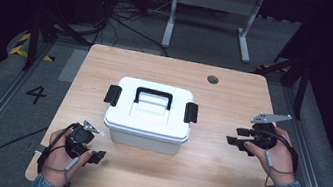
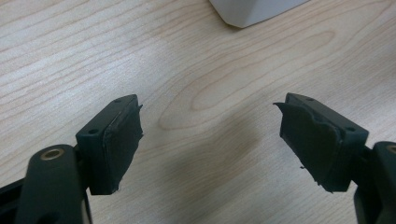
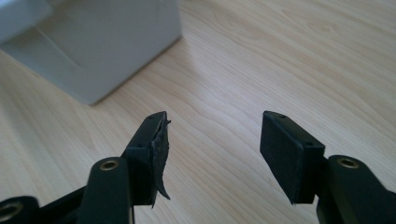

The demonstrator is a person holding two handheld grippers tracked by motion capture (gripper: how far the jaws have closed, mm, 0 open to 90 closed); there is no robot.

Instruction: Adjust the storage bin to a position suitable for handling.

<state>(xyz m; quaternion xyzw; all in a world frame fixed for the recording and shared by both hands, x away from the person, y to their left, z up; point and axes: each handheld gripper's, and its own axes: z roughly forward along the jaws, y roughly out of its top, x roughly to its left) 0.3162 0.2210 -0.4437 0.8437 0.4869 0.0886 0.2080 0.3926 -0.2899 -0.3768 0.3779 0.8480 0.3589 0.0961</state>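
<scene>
A white plastic box point(image 1: 149, 116) with a black carry handle point(image 1: 154, 95) and a black latch point(image 1: 113, 94) on each end sits shut in the middle of the wooden table point(image 1: 212, 176). My left gripper point(image 1: 97, 156) rests near the table's front left corner, below the box's left end, open and empty. My right gripper point(image 1: 240, 137) hovers to the right of the box, open, jaws pointing left toward it. In the left gripper view a corner of the box point(image 2: 254, 11) shows far ahead of the gripper point(image 2: 210, 140). In the right gripper view the box point(image 3: 93, 42) stands ahead-left of the gripper point(image 3: 215, 149).
A round dark grommet hole point(image 1: 212, 79) lies near the table's back right edge. Beyond the table stand a white desk frame point(image 1: 213, 10), floor cables point(image 1: 126, 16) and dark tripod legs point(image 1: 48, 29). Bare wood surrounds the box on all sides.
</scene>
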